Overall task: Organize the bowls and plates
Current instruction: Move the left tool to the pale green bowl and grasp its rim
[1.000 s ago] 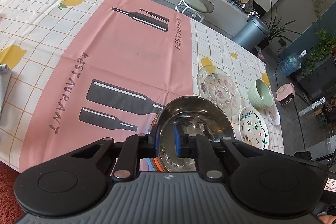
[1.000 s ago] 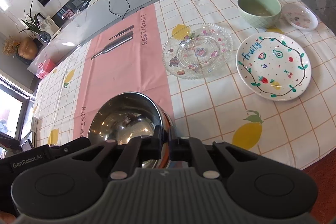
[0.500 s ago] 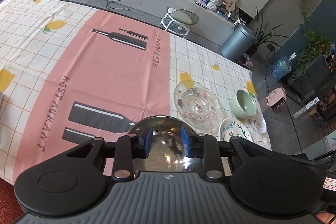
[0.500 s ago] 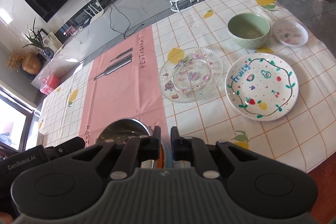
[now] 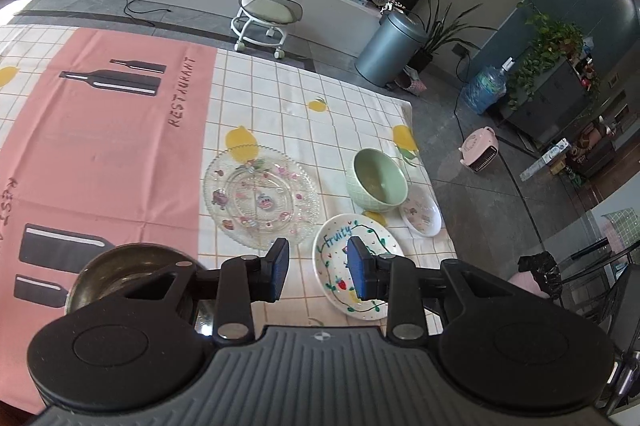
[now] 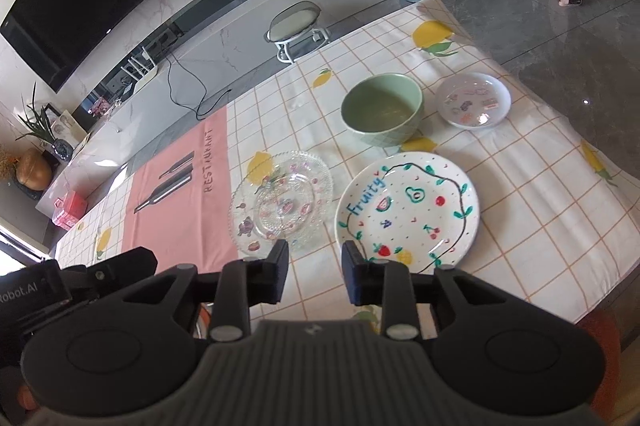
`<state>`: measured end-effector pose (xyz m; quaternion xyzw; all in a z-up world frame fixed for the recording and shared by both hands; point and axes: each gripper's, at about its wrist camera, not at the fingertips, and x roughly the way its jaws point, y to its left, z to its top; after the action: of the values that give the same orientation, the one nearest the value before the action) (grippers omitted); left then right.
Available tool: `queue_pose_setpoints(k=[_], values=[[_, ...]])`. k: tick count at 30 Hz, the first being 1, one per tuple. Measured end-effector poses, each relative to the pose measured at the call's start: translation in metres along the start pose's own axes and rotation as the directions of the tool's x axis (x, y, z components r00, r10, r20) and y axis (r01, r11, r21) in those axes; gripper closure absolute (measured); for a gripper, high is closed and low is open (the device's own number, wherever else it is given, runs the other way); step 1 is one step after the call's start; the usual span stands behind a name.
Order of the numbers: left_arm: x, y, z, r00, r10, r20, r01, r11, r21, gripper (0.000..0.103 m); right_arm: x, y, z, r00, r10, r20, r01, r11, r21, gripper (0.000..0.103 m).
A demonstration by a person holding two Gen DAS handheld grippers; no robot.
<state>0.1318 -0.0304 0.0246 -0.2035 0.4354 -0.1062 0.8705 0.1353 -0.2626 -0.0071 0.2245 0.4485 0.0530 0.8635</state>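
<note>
A steel bowl (image 5: 120, 266) sits on the pink cloth stripe at the near edge, partly hidden behind my left gripper's body. My left gripper (image 5: 318, 270) is open and empty, above the cloth between the bowl and the white "Fruity" plate (image 5: 340, 246). A clear glass plate (image 5: 260, 198), a green bowl (image 5: 378, 184) and a small white dish (image 5: 422, 216) lie beyond. My right gripper (image 6: 314, 274) is open and empty, raised near the front edge between the glass plate (image 6: 282, 206) and the "Fruity" plate (image 6: 408, 210). The green bowl (image 6: 382, 108) and small dish (image 6: 474, 100) sit farther back.
The table's right edge (image 5: 436, 186) drops to a grey floor with a pink heater (image 5: 480, 154), a bin (image 5: 390, 46) and a stool (image 5: 266, 14). My left gripper's body (image 6: 76, 278) shows at the left of the right wrist view. A pink box (image 6: 70, 210) sits at the far left.
Both grippers have let go of the steel bowl and opened. Both have lifted and swung right, toward the plates. The bowl stays on the pink stripe.
</note>
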Motion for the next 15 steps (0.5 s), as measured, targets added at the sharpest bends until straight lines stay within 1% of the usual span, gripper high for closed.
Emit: queue_pose_setpoints(k=[2,4,9,12,13,15], values=[[0.010,-0.009,0.004,1.000,-0.009,-0.013,0.009,1.000,0.002,0.067,0.000,-0.011,0.006,1.000,-0.010,0.008,0.009,1.000,0.021,0.072],[0.020,-0.019,0.007,1.000,-0.013,-0.026,0.013,1.000,0.003,0.067,0.001,-0.020,0.012,1.000,-0.021,0.013,0.020,0.999,0.040,0.066],[0.046,-0.034,0.016,0.998,-0.028,-0.056,0.028,1.000,-0.001,0.067,0.008,-0.040,0.029,0.999,-0.034,0.030,0.031,0.997,0.076,0.063],[0.062,-0.036,0.021,0.996,-0.048,-0.079,0.047,0.999,-0.024,0.067,0.014,-0.050,0.041,0.999,-0.034,0.040,0.030,0.994,0.108,0.063],[0.068,-0.037,0.023,0.995,-0.048,-0.085,0.045,0.999,-0.030,0.067,0.016,-0.053,0.045,0.999,-0.033,0.042,0.028,0.993,0.116,0.063],[0.076,-0.039,0.027,0.996,-0.023,-0.086,0.021,1.000,-0.021,0.067,0.022,-0.058,0.053,0.998,-0.033,0.046,0.026,0.991,0.130,0.062]])
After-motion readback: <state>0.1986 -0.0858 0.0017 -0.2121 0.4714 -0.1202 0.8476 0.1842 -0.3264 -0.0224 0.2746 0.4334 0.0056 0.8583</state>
